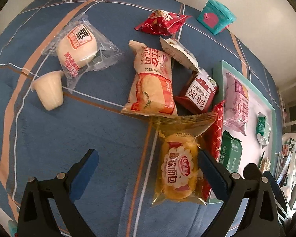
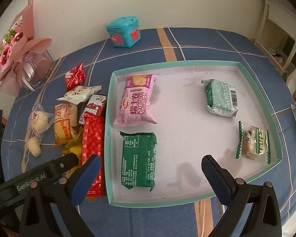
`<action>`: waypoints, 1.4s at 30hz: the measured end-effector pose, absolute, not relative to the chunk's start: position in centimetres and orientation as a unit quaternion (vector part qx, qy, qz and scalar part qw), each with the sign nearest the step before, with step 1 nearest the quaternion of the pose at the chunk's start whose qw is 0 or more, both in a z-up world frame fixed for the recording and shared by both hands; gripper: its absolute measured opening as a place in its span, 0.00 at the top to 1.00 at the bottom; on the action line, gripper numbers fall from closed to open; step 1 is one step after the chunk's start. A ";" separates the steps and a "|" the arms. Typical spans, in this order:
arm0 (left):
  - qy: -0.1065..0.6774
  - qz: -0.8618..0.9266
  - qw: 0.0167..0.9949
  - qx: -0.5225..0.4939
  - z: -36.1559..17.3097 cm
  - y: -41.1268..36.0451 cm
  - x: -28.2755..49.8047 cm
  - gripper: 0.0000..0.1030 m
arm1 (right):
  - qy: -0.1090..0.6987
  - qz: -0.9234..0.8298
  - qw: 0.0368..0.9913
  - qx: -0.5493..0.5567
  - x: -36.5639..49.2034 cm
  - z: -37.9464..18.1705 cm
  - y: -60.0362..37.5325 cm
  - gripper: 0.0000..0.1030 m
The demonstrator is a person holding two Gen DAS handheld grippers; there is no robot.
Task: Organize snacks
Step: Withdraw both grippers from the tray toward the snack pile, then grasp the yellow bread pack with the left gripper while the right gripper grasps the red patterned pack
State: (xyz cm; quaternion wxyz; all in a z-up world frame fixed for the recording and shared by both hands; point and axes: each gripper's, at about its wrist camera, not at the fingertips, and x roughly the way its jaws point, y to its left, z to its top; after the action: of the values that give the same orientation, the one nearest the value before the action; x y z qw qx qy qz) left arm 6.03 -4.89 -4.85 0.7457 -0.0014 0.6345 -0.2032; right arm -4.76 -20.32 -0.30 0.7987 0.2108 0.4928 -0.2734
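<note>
Soft, even daylight in both views; no harsh highlights. Strong fisheye bending; dark vignette at frame corners. Faint shadows of right hand-held gripper (image 2: 149,174) fall on tray floor (image 2: 187,106) just ahead of its fingers. Mild glare on clear wrappers ahead of left hand-held gripper (image 1: 148,167). Far edges slightly soft.

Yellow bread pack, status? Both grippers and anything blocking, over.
Left gripper open, yellow bread pack by its right finger, not gripped. Right gripper open, empty, over tray. Long red pack lies between bread and tray.
</note>
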 end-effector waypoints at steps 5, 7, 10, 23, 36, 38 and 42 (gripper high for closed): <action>0.655 -0.207 0.726 -0.016 -6.8 -5.8 5.8 0.02 | 0.494 -0.275 0.797 0.213 -4.8 -0.4 -20.4 0.00; 0.661 -0.208 0.721 -0.015 -7.5 -6.0 5.7 0.02 | 0.493 -0.275 0.797 0.212 -4.8 -0.3 -20.4 0.00; 0.658 -0.207 0.724 -0.011 -7.7 -6.2 5.7 0.02 | 0.493 -0.275 0.797 0.213 -4.8 -0.4 -20.4 0.00; 0.643 -0.173 0.745 0.043 -6.9 -5.1 6.4 0.02 | 0.501 -0.270 0.796 0.208 -4.6 -0.5 -20.2 0.00; 0.647 -0.128 0.751 0.030 -6.7 -0.4 7.6 0.02 | 0.518 -0.249 0.796 0.190 -3.3 -1.2 -18.6 0.00; 0.648 -0.123 0.751 0.025 -7.0 0.6 7.7 0.02 | 0.522 -0.241 0.798 0.183 -2.8 -1.4 -18.0 0.00; 0.649 -0.109 0.753 0.012 -6.8 2.4 8.2 0.02 | 0.525 -0.229 0.803 0.165 -1.9 -1.5 -16.5 0.00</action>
State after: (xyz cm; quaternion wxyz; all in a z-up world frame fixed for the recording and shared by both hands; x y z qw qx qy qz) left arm 8.23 2.38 -6.79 0.7530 0.0121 0.6489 -0.1086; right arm -1.87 -16.51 -1.52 0.8031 0.1646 0.5249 -0.2288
